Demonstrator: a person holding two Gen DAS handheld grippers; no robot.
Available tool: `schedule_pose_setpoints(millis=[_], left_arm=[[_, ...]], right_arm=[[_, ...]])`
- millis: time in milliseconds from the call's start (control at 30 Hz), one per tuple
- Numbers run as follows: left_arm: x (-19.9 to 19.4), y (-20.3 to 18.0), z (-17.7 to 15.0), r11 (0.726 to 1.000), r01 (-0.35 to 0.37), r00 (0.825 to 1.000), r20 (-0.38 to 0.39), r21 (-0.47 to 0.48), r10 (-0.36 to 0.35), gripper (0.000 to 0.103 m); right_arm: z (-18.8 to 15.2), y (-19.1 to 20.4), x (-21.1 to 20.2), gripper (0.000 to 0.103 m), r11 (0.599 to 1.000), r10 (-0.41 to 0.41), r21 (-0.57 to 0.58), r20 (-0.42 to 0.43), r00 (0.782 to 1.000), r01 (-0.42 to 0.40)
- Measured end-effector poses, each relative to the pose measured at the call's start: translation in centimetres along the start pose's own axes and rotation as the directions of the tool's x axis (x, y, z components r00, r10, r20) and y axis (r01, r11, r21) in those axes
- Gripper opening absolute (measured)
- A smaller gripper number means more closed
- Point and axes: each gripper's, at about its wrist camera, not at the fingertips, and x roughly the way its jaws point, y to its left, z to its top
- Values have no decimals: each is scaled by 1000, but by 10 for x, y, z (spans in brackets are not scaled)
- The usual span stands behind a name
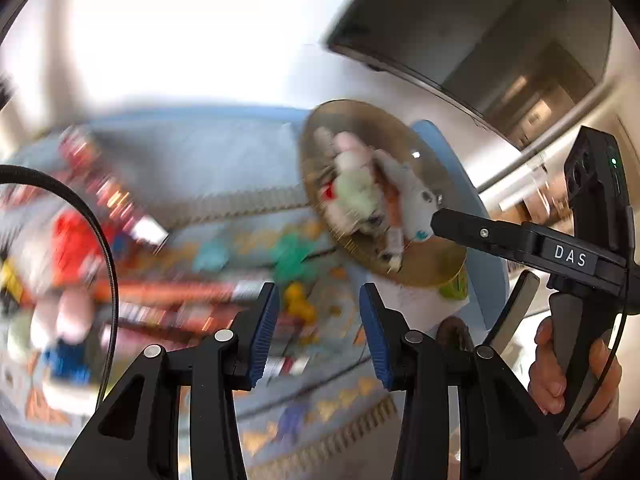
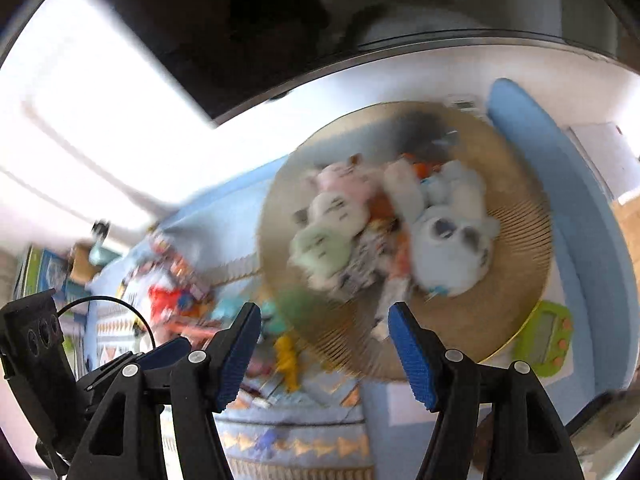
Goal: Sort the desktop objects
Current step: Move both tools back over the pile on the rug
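White letters "DAS" on a black label, on the right tool (image 1: 436, 220), nothing else legible

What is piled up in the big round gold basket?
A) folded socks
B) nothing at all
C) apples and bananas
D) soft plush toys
D: the round gold wire basket holds a heap of soft plush toys, among them a white one, a pale green one and a pink one.
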Motion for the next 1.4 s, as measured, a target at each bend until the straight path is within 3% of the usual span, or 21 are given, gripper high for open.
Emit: schedule_pose_setpoints(millis=[133,333,467,600,733,867,1100,1267,1400], left_arm=[[-26,41,-30,991,-32,999,13,-127,34,39],[-67,111,-56,951,-77,994,57,-300,98,39],[-92,142,-76,933,-111,988,66,-341,142,39],[-99,169,-92,925,-135,988,28,-354,155,39],[-90,182,-97,933,-130,991,-8,-336,135,39],[-77,177,-91,954,-187,982,-16,-233,188,39],[-56,185,-63,977,-188,982,-17,-102,187,44],[-33,199,-55,986,-156,983,-104,-61,150,44],[-33,194,-69,996,-79,981,-182,-40,70,45]], right_arm=[[-26,34,12,65,998,11,-64,-62,998,-15],[-61,79,30,65,991,27,-125,-142,989,-45],[-77,102,39,65,989,40,-132,-160,986,-61],[-92,121,48,65,989,41,-134,-185,982,-67],[-107,135,54,65,987,13,-154,-215,977,-47],[-115,135,50,65,988,-26,-154,-213,977,-7],[-125,118,54,65,996,-53,-84,-237,970,34],[-134,117,57,65,996,-66,-70,-249,966,50],[-137,112,56,65,997,-74,-54,-244,967,63]])
